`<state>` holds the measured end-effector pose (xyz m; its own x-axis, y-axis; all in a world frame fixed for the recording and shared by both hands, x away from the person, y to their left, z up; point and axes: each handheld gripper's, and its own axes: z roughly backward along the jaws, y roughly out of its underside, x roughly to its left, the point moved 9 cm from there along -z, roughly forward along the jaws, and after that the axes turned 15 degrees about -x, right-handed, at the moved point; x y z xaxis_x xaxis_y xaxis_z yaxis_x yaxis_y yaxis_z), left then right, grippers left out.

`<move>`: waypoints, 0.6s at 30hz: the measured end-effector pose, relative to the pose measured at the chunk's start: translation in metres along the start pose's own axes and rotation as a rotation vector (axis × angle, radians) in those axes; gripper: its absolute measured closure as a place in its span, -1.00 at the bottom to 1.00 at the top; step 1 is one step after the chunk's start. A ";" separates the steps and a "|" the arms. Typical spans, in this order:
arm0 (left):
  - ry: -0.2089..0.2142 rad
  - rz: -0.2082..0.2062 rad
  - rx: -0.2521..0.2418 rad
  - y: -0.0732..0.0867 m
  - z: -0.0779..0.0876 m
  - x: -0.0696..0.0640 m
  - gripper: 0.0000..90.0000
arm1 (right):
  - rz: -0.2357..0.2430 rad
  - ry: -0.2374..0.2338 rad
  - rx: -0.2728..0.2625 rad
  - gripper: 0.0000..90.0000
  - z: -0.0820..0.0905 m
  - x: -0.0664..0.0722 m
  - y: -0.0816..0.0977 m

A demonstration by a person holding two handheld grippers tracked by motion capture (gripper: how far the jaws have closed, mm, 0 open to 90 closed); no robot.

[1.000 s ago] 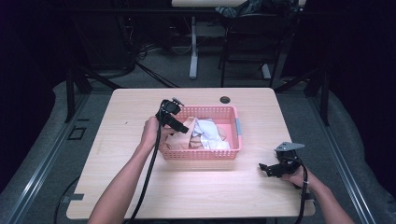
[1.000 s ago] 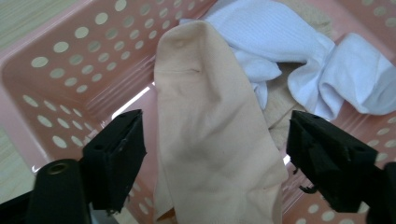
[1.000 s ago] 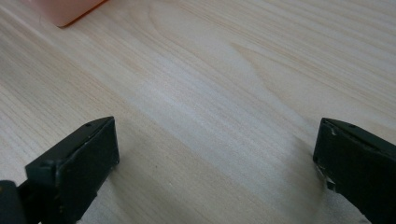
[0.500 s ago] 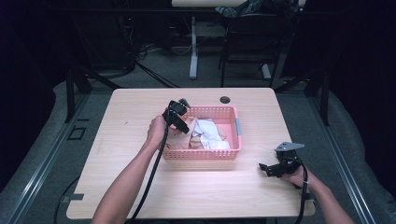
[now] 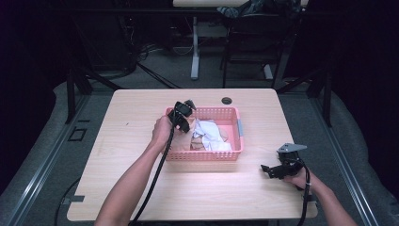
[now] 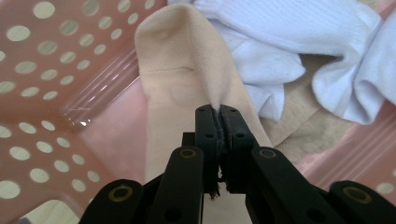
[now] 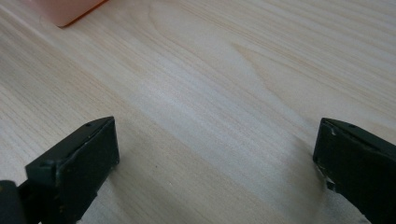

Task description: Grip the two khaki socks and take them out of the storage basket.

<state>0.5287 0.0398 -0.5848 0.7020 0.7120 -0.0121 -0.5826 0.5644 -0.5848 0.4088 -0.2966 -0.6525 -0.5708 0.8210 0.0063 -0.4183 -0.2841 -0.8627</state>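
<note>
Nearest the person, on the near right of the wooden table (image 5: 141, 188), the right gripper (image 5: 269, 169) rests low over bare wood, well apart from the basket. Its jaws stand wide with nothing between them, the grain of the tabletop showing in the gap in the right gripper view (image 7: 215, 154). It looks parked, probably waiting out of the way until the other hand brings something out.

Farther in, at the table's middle, sits a pink perforated plastic basket (image 5: 235, 153) holding a small heap of socks. The left gripper (image 5: 184, 123) dips over the basket's left wall, angled down into it, the forearm reaching in from the near left. Its jaws have just been closing and now pinch a fold of the beige sock (image 6: 182, 74), which lies on the basket floor at the left side of the heap; in the left gripper view the cloth puckers up into the closed pads. Gripping a raised ridge of fabric rather than a flat part likely gives the thin pads something to bite on.

Beyond and to the right of the beige sock lie white ribbed socks (image 6: 299, 42), bunched and overlapping more beige fabric, untouched.

At the far edge of the table is a round cable hole (image 5: 227, 100).
</note>
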 end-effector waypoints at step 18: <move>0.020 -0.034 -0.109 -0.017 0.051 -0.001 0.95 | 0.000 0.002 -0.001 -1.00 0.000 0.000 0.000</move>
<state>0.5171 0.0512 -0.5340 0.7293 0.6841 -0.0060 -0.5107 0.5385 -0.6702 0.4090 -0.2966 -0.6524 -0.5694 0.8220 0.0058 -0.4178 -0.2832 -0.8633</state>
